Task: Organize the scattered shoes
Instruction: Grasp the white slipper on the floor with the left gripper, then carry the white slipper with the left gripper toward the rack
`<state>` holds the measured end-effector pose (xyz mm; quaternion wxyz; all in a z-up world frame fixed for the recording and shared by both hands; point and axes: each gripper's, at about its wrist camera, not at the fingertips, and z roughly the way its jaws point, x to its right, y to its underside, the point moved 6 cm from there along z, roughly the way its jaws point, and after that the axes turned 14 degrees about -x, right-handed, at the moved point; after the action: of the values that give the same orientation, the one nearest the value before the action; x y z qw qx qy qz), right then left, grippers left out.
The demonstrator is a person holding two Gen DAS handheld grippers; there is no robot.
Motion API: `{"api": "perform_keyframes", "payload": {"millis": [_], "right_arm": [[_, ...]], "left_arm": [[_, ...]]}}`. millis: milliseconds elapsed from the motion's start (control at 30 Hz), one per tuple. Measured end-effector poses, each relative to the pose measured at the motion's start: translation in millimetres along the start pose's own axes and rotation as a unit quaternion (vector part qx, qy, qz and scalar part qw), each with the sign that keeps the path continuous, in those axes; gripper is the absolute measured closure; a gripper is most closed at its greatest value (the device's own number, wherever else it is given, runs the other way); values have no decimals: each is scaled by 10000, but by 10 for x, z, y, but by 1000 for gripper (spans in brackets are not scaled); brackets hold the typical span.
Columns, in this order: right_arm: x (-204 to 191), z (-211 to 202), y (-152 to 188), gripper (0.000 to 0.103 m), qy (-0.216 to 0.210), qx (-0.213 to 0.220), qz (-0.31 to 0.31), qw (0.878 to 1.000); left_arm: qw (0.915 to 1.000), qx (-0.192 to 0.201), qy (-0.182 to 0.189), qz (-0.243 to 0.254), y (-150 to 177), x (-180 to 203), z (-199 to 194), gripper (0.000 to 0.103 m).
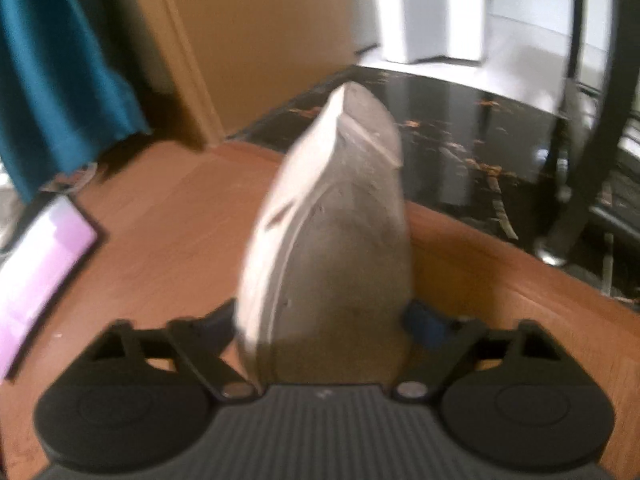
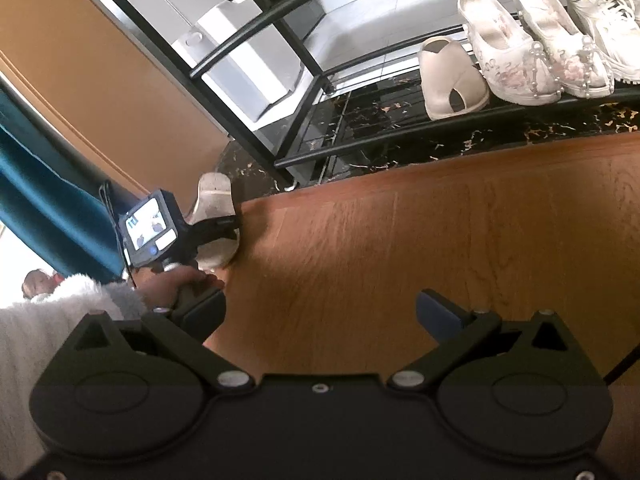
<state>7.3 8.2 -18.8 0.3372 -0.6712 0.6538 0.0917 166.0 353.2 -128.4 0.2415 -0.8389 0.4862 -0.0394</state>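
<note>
- Sandal (image 1: 332,240), pale and blurred, fills the frame centre, clamped sole-up in my left claw (image 1: 324,320) above the wooden floor (image 1: 160,220).
- My right claw (image 2: 320,316) gapes wide, touching nothing.
- Four pale shoes (image 2: 508,60) sit on the rack (image 2: 360,136), upper right.

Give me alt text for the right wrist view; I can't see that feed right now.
The right gripper hangs open and empty over the wooden floor. To its left, the left gripper clamps a white slipper. Beyond, a black shoe rack holds a matching slipper, two floral slip-ons and white sneakers.
</note>
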Motion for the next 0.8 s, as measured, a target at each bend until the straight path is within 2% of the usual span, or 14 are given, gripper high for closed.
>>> {"api": "perform_keyframes", "payload": {"millis": [67, 167, 333, 433, 533, 633, 700, 733, 800], "right_arm": [[27, 9, 1, 0, 41, -24, 52, 10000], [63, -22, -20, 0, 89, 65, 95, 9999], [134, -79, -40, 0, 215, 194, 192, 9994], [174, -179, -74, 0, 252, 351, 304, 9986], [224, -279, -131, 0, 350, 572, 365, 9971], [375, -415, -218, 0, 544, 788, 657, 9932], [590, -558, -269, 0, 744, 921, 1109, 9868], [690, -623, -287, 0, 820, 977, 1313, 9831], [879, -746, -309, 0, 958, 1069, 1669, 9755]], "left_arm": [[9999, 101, -65, 83, 27, 37, -53, 37], [9995, 154, 221, -176, 64, -12, -177, 47], [9974, 70, 512, -506, 332, -73, -410, 52], [9968, -62, 677, -427, 520, -41, -536, 53], [9944, -72, 1013, 289, 850, 251, -867, 53], [9882, -180, 1372, 649, 1065, 500, -1133, 53], [9776, -418, 1658, 1224, 1268, 867, -1389, 53], [9697, -589, 1826, 1512, 1387, 1064, -1501, 53], [9577, -766, 2071, 1847, 1627, 1386, -1672, 53]]}}
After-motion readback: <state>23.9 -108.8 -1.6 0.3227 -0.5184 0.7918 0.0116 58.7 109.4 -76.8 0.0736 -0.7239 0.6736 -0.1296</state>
